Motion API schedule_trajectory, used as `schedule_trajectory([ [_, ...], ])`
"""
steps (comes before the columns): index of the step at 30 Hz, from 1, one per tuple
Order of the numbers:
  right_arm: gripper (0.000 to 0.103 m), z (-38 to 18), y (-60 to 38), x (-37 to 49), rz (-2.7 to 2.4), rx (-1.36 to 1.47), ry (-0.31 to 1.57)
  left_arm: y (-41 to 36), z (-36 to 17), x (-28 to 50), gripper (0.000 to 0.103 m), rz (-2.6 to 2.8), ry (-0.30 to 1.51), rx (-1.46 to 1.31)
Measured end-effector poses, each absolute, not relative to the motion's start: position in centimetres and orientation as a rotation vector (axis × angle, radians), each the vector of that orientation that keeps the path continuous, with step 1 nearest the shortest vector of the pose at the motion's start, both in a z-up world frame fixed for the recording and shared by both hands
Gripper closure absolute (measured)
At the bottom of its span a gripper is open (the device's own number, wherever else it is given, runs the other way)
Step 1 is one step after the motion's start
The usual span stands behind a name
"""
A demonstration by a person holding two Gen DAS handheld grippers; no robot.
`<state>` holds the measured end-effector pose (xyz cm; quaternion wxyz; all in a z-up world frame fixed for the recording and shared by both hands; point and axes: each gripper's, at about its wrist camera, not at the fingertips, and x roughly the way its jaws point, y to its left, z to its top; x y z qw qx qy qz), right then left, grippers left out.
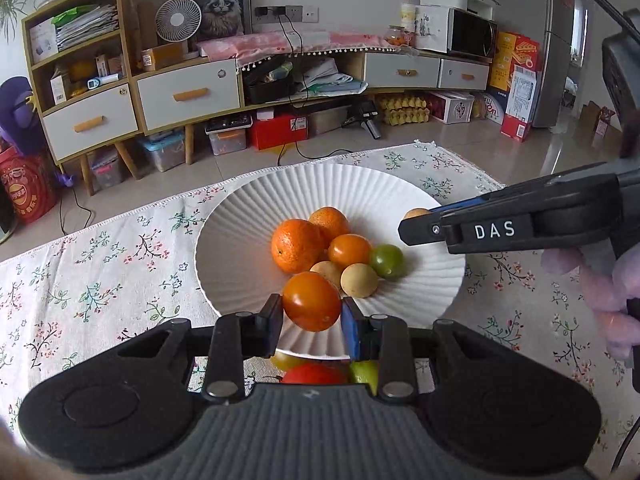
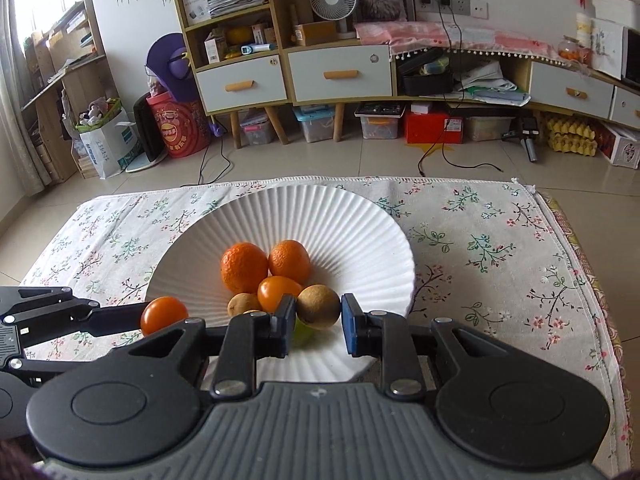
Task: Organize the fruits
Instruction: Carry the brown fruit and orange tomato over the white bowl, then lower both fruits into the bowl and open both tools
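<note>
A white ribbed plate point(image 1: 360, 188) point(image 2: 320, 216) on the flowered cloth holds two mandarins point(image 1: 297, 245) point(image 2: 244, 266), an orange tomato point(image 1: 349, 251) point(image 2: 278, 292), a green one point(image 1: 386, 260) and small tan fruits point(image 1: 359, 280) point(image 2: 242, 304). My left gripper point(image 1: 312, 314) is shut on an orange tomato point(image 1: 312, 301) point(image 2: 163, 314) over the plate's near rim. My right gripper point(image 2: 319, 318) is shut on a tan round fruit point(image 2: 318, 306) point(image 1: 416, 213) over the plate; it enters the left wrist view from the right point(image 1: 416, 232).
More fruits lie on the cloth under my left gripper: a red one point(image 1: 314, 374), a green one point(image 1: 365, 372) and a yellowish one point(image 1: 286, 360). The flowered cloth point(image 2: 480, 248) covers the table. A sideboard point(image 2: 340, 72) and floor clutter stand beyond.
</note>
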<state>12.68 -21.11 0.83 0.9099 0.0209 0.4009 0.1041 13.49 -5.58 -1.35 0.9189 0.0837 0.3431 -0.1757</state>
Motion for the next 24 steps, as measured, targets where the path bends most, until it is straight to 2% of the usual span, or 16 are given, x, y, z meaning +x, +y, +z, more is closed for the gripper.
schedule_trajectory([
  [17, 0.081, 0.0, -21.2, 13.4, 0.181, -0.018, 0.847, -5.9, -1.6, 15.3, 0.072, -0.318, 0.744, 0.198],
  [24, 0.074, 0.1, -21.1, 13.1, 0.193, -0.019, 0.838, -5.5, -1.2, 15.1, 0.071, -0.316, 0.729, 0.192],
])
